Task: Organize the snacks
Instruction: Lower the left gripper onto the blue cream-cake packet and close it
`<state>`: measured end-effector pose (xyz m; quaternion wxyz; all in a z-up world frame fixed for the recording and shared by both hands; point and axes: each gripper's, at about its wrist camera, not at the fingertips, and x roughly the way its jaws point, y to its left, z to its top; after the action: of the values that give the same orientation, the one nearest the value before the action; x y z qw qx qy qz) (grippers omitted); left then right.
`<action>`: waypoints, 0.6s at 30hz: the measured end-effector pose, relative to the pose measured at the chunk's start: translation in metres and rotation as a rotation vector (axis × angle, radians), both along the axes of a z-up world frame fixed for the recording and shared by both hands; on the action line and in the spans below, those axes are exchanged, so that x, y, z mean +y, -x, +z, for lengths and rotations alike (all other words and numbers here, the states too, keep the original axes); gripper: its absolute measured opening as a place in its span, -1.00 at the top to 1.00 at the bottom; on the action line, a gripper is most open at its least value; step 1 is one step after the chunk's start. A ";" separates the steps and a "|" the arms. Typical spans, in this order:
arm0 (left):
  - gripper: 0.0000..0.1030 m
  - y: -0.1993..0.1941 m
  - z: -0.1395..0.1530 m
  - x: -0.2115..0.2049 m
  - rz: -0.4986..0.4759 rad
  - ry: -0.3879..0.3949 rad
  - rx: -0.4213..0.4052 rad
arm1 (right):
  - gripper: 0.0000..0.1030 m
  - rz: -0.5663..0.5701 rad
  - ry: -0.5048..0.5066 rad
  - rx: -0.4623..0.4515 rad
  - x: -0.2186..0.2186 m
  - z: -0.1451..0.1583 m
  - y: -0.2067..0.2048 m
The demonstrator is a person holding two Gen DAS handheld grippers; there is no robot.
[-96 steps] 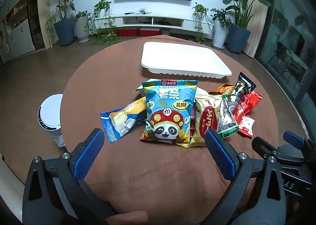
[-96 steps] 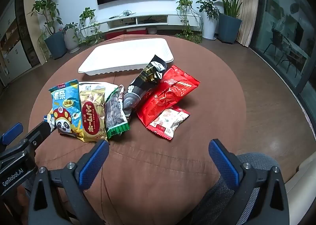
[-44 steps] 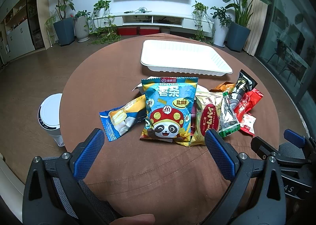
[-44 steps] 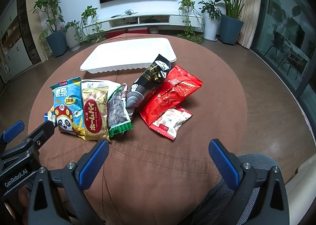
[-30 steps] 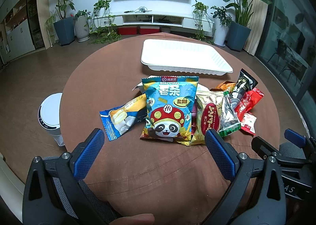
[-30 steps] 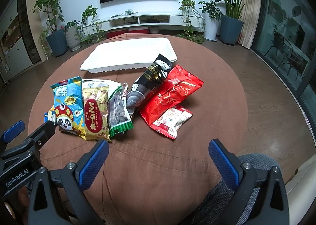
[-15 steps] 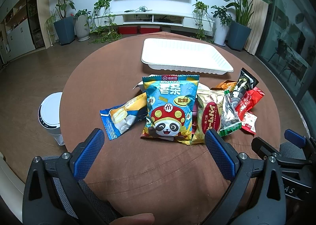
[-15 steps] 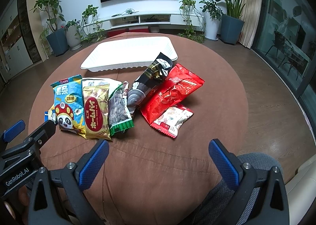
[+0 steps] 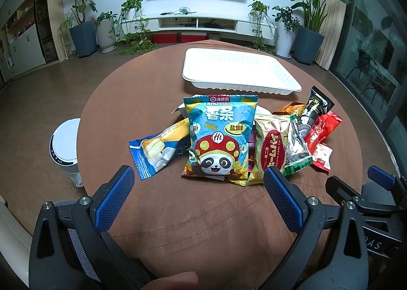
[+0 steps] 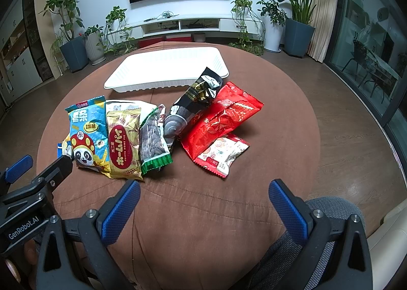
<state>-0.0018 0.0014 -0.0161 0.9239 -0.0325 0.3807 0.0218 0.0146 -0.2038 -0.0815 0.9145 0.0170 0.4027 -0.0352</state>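
Several snack packs lie in a loose row on the brown round table (image 9: 203, 213). In the left wrist view a blue panda bag (image 9: 220, 137) is in the middle, a blue wafer pack (image 9: 157, 152) to its left, a gold pie pack (image 9: 271, 148) to its right. In the right wrist view a big red bag (image 10: 221, 119), a black pack (image 10: 195, 96), a green-edged pack (image 10: 152, 140) and a small red-white pack (image 10: 223, 154) lie ahead. An empty white tray (image 9: 239, 71) (image 10: 168, 68) sits behind them. My left gripper (image 9: 198, 197) and right gripper (image 10: 203, 209) hover open near the table's front edge, holding nothing.
A white round bin (image 9: 64, 146) stands on the floor left of the table. A grey chair seat (image 10: 330, 216) shows under the right gripper. Potted plants (image 9: 81, 25) and a TV cabinet (image 9: 198, 23) line the far wall. Glass doors are on the right.
Both grippers have drifted very slightly; the snacks sit a touch lower and to the right in the views. Nothing on the table has moved and both grippers stay open.
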 end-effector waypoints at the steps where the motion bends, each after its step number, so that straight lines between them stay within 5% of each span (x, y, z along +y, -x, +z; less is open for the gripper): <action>1: -1.00 0.000 -0.001 0.000 0.002 -0.004 0.000 | -1.00 -0.001 -0.001 -0.001 0.000 0.000 0.000; 9: -1.00 0.004 0.005 0.021 -0.024 0.065 -0.063 | -1.00 -0.014 -0.038 -0.029 -0.009 -0.001 0.003; 15: -0.99 0.016 0.003 0.029 -0.081 -0.085 -0.105 | -1.00 -0.018 -0.128 -0.112 -0.028 0.009 0.004; 18: -1.00 0.016 -0.002 0.038 -0.098 -0.096 -0.016 | -1.00 -0.021 -0.224 -0.128 -0.040 0.009 0.002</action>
<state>-0.0174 0.0394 -0.0185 0.9272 0.0303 0.3732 -0.0053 0.0126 -0.2437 -0.0725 0.9303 0.1254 0.3448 0.0015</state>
